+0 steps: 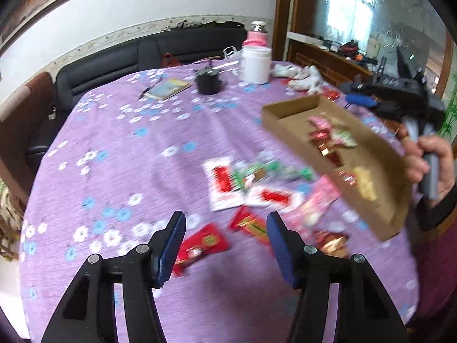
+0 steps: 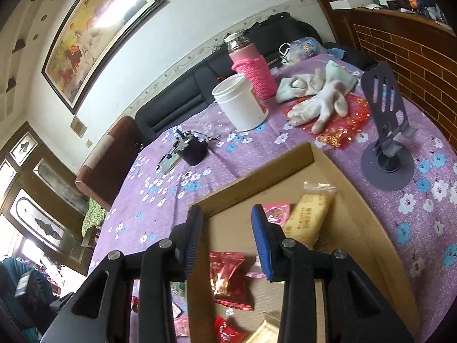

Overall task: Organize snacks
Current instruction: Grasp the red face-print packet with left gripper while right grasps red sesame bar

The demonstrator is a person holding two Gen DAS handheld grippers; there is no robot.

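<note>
- Across the left wrist view, motion blur smears the loose snack packets (image 1: 257, 188) on the purple floral tablecloth (image 1: 128, 148); their print cannot be read.
- Right wrist view: the near end of the cardboard tray (image 2: 354, 208) is cut off by the frame edge and hidden behind the gripper body.
- Tray contents: 1 yellow wrapped bar (image 2: 308, 217), 1 pink packet (image 2: 275, 211), 1 red foil packet (image 2: 228, 277), more red and pale wrappers at the near edge.
- Right gripper (image 2: 225, 240) pinches the tray's left wall; tray is held tilted above the table.
- Left gripper (image 1: 225, 245) is spread, nothing between its pads, poised over the loose packets, with a red packet (image 1: 200, 245) just below its left finger.
- White tub (image 2: 240, 103) and pink flask (image 2: 251, 65) stand far back.
</note>
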